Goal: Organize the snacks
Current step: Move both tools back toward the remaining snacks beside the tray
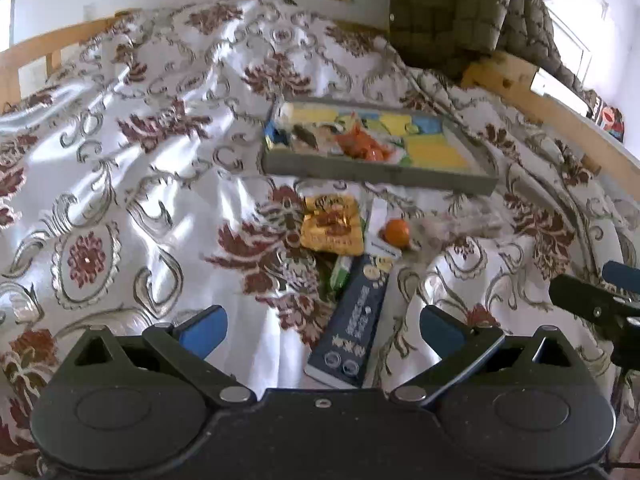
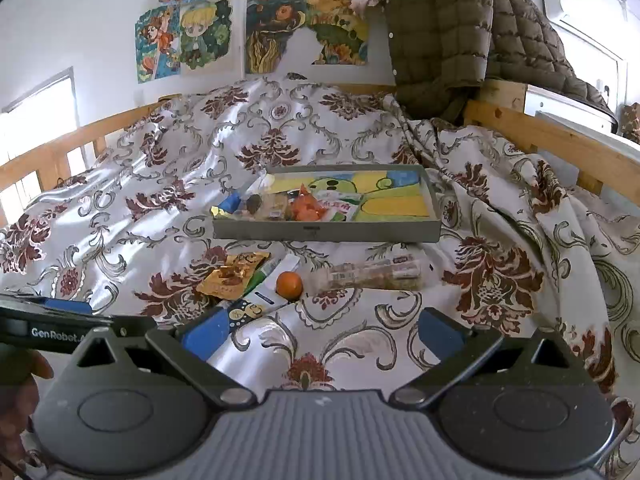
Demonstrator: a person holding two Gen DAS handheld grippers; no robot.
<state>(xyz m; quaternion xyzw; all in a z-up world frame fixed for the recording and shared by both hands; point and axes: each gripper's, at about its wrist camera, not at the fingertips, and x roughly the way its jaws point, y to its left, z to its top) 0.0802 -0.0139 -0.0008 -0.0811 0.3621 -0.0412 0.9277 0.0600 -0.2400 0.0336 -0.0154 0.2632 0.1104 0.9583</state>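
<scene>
Both the left gripper [image 1: 320, 330] and right gripper [image 2: 320, 332] hover spread and empty over loose snacks, the dark blue box [image 1: 352, 320] and orange [image 2: 289, 284], apparently awaiting the grey tray [image 2: 326, 233].

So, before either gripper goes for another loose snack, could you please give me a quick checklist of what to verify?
1. Left gripper open and empty: ok.
2. Right gripper open and empty: ok.
3. Tray has free room on its right side: ok.
4. Orange, gold packet, dark blue box and clear-wrapped bar lie loose on the bedspread, unobstructed from above: ok.
5. Green packet free of the box: cannot tell.
</scene>
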